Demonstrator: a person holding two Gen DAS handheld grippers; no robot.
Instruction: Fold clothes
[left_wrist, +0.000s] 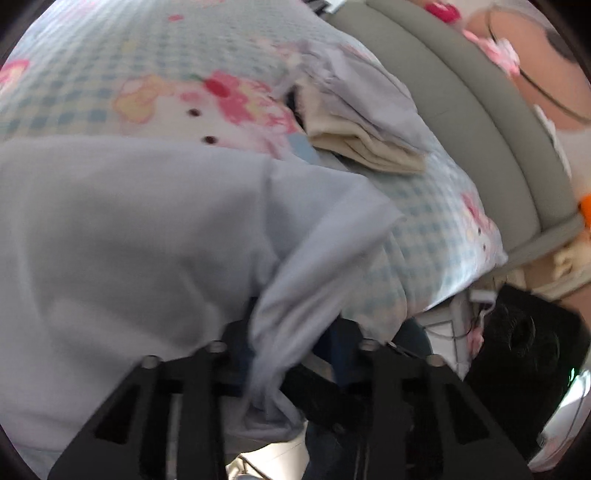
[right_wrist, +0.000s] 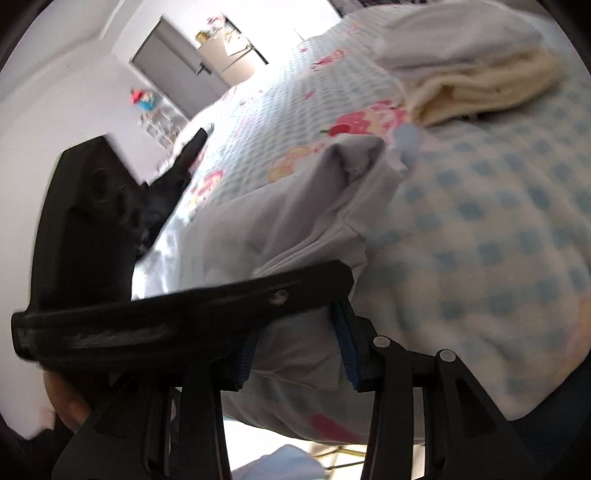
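A pale blue-grey garment lies spread on the bed, with one corner bunched into a hanging fold. My left gripper is shut on that fold, and the cloth hides most of its fingertips. In the right wrist view the same garment runs between the blue pads of my right gripper, which stands open with the cloth loose in the gap. The left gripper's black finger crosses just in front of the right one's pads. A stack of folded clothes, cream and lilac, rests further up the bed.
The bed cover is blue check with pink cartoon prints. A grey padded headboard curves along the right, with plush toys behind it. The right gripper's black body sits low right. A doorway and fridge show beyond the bed.
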